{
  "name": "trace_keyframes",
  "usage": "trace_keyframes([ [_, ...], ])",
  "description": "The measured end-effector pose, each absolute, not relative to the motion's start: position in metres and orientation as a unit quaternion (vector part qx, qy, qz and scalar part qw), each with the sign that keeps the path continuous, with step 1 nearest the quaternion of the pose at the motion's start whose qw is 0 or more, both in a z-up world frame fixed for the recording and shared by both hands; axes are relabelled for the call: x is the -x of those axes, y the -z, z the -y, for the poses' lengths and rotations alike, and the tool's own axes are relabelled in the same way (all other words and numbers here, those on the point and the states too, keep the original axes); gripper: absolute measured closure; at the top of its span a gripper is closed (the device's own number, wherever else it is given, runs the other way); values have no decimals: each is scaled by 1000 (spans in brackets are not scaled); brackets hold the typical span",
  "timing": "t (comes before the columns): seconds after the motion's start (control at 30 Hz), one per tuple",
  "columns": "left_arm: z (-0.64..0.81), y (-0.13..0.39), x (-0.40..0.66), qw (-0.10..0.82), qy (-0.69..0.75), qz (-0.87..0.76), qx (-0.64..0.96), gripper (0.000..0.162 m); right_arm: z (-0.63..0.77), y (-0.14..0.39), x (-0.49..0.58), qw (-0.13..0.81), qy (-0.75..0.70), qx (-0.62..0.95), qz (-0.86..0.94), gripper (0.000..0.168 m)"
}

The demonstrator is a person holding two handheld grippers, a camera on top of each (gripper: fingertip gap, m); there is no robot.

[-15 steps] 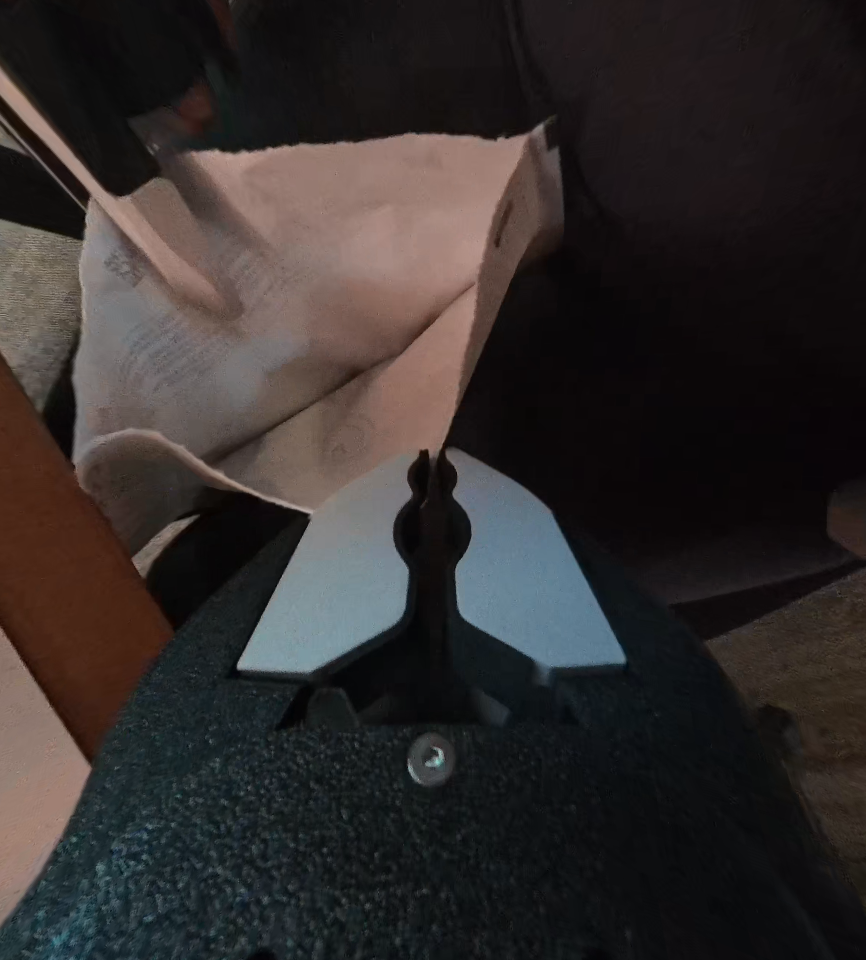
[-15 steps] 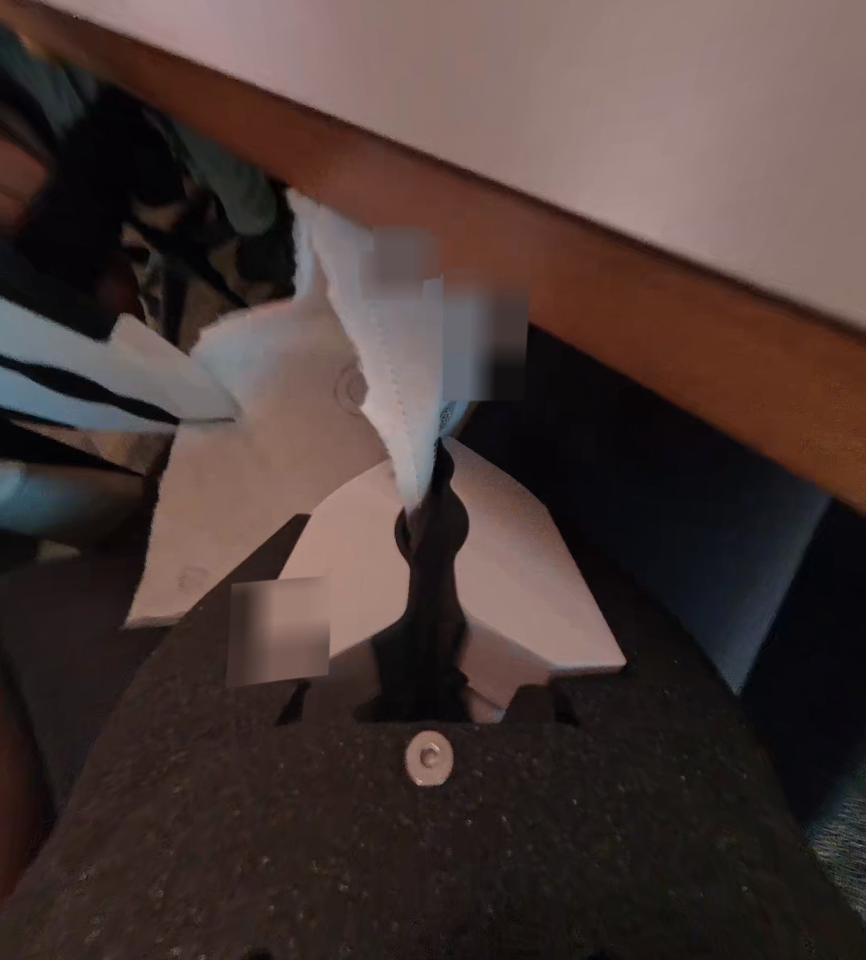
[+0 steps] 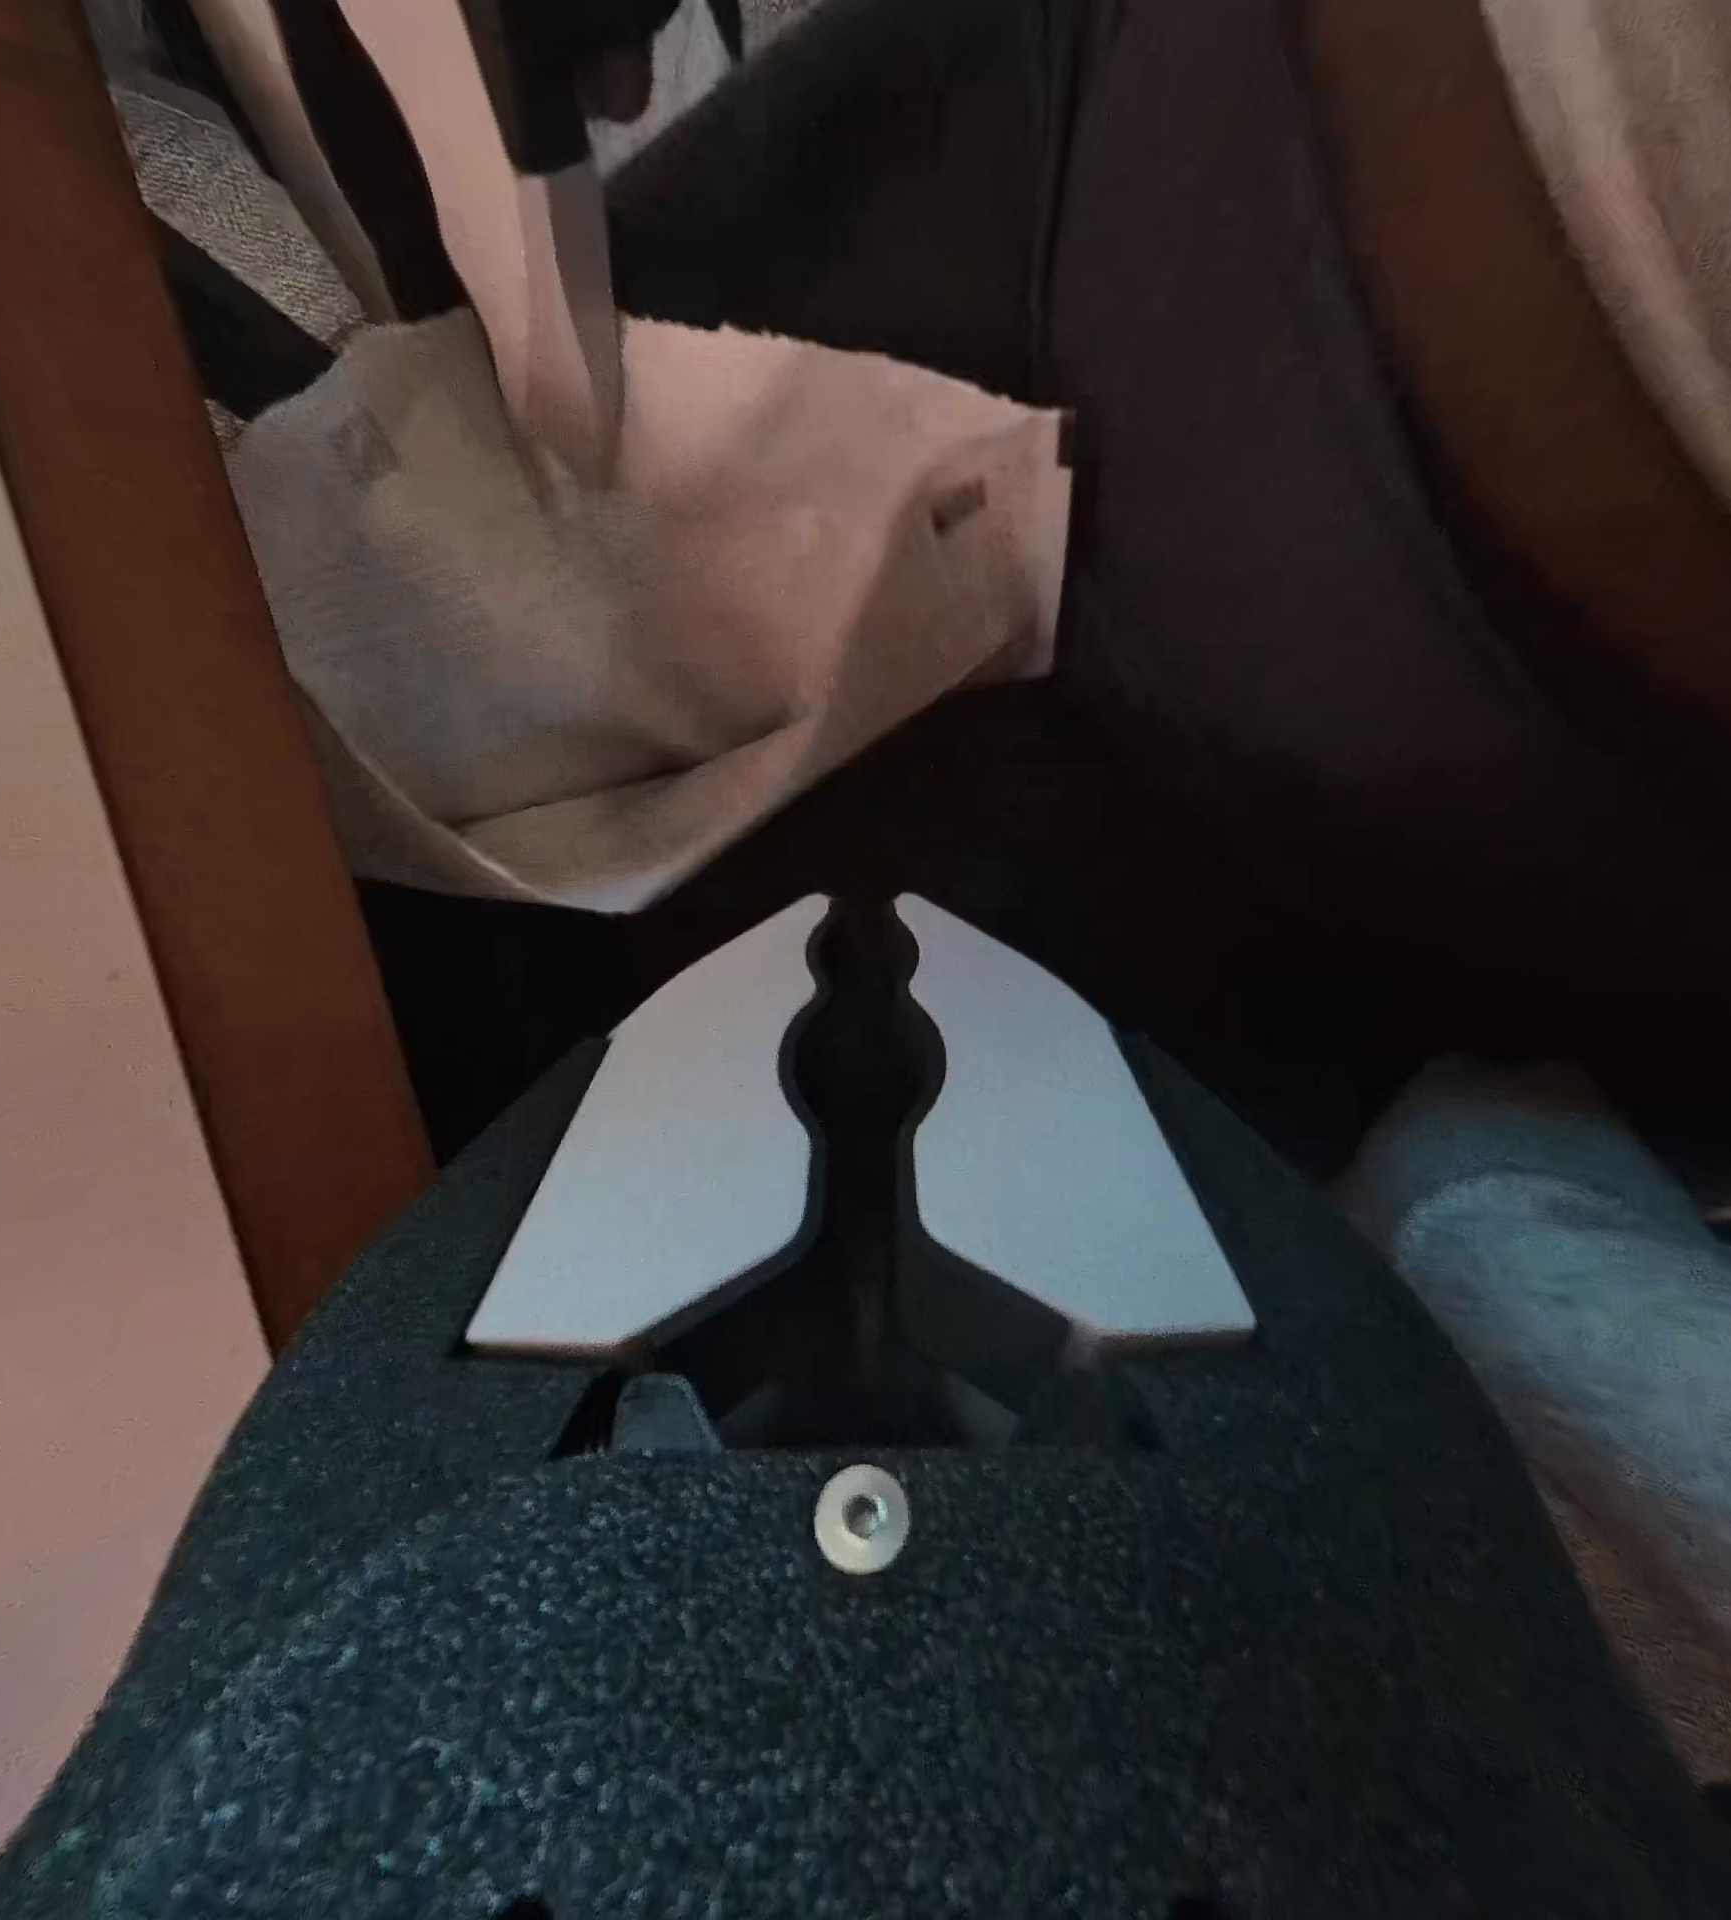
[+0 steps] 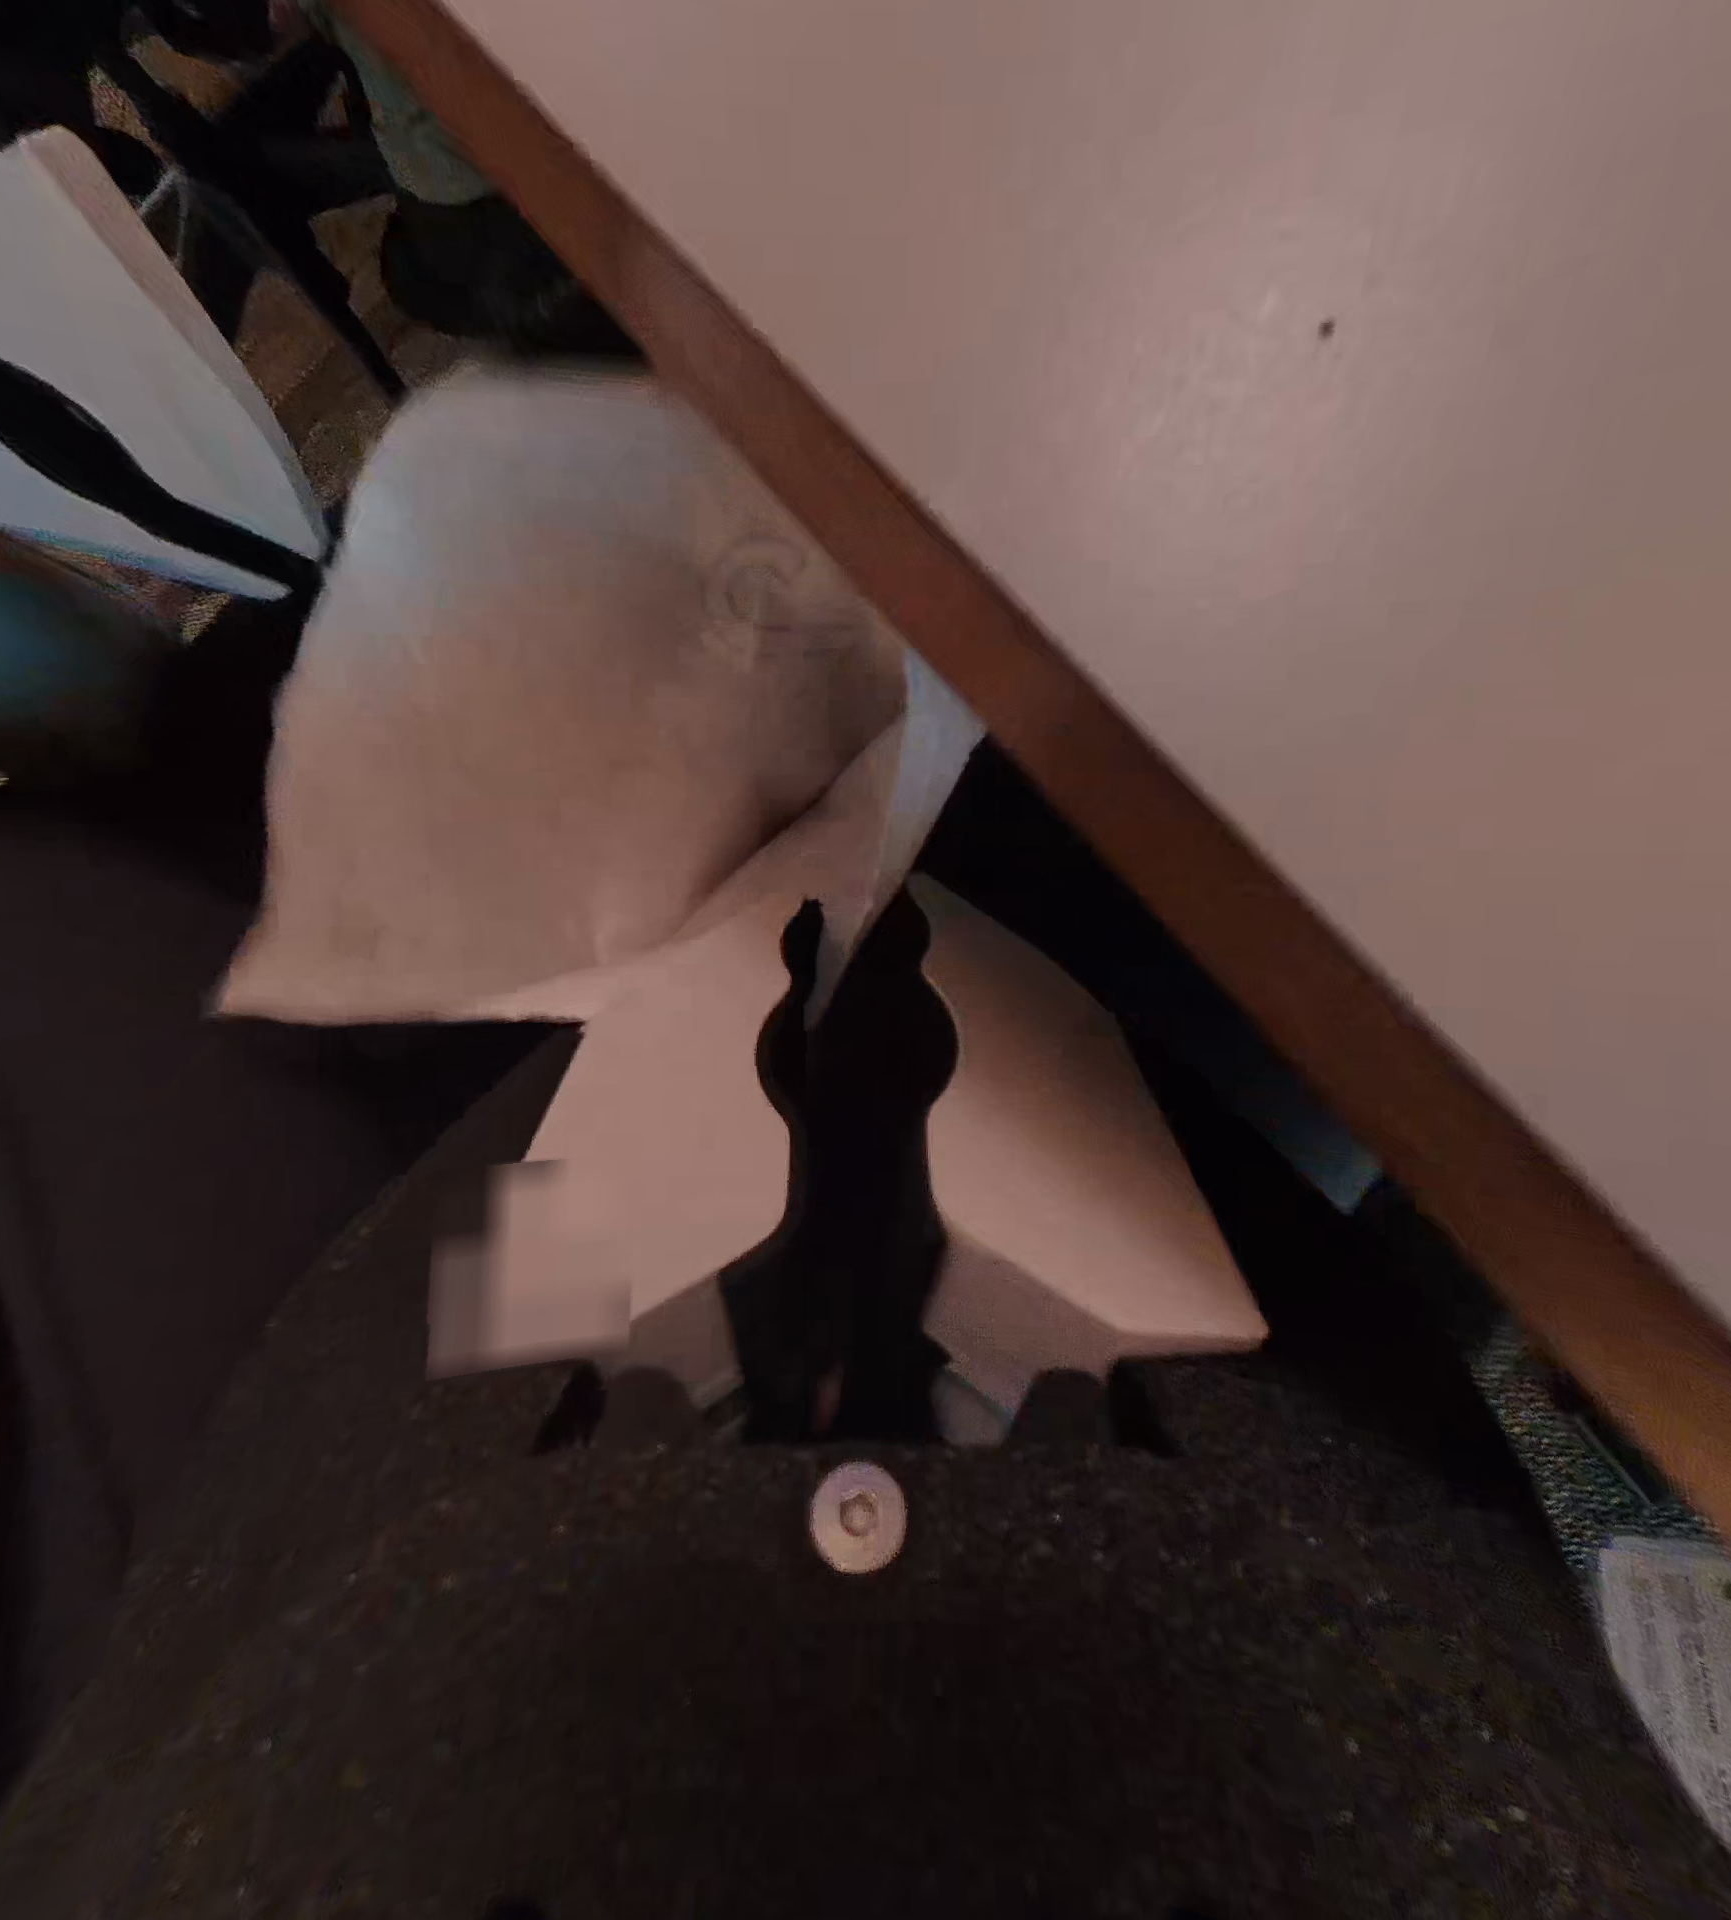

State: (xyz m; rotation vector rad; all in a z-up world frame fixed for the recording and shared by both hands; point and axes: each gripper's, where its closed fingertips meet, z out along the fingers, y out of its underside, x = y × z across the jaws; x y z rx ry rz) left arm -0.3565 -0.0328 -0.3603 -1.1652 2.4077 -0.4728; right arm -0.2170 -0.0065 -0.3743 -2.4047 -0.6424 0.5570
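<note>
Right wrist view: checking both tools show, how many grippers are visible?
2: right gripper at bottom centre, fingers shut on the pale pouch; left gripper upper left, at the pouch's edge.

— What does the right gripper [image 4: 845, 925] hold?
— A pale cloth pouch [image 4: 570, 727], its edge pinched between the closed fingers, bulging left beside a brown wooden rail.
— And the left gripper [image 3: 863, 909]?
— Fingers nearly together, just under the pouch's [image 3: 632, 582] lower fold; grip unclear.

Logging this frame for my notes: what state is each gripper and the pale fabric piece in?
left gripper: shut, whether it pinches the fabric cannot be told.
right gripper: shut on the fabric's edge.
pale fabric piece: crumpled, hanging off the right gripper, blurred.
wooden rail: fixed, running diagonally beside the fabric.
</note>
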Motion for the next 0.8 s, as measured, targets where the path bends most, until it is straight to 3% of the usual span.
trace_keyframes([
  [0.03, 37, 355, 358, 210, 177, -864, 423, 156, 10, 368, 215, 304, -206, 897, 246, 154],
  [0.2, 53, 316, 353, 245, 235, -828, 446, 155, 29, 346, 213, 310, -205, 887, 273, 129],
  [0.33, 70, 266, 321, 317, 348, -758, 451, 154, 29, 323, 195, 321, -146, 884, 307, 130],
  [0.47, 50, 310, 304, 286, 247, -773, 509, 156, -6, 265, 203, 411, -112, 830, 359, 141],
  [0.53, 51, 328, 309, 252, 237, -776, 528, 156, -33, 247, 204, 425, -84, 804, 407, 131],
  [0.63, 36, 334, 314, 259, 233, -743, 571, 156, -72, 258, 204, 351, -95, 799, 479, 126],
  [0.8, 25, 328, 314, 273, 297, -691, 600, 156, -106, 267, 218, 280, -150, 761, 566, 133],
])
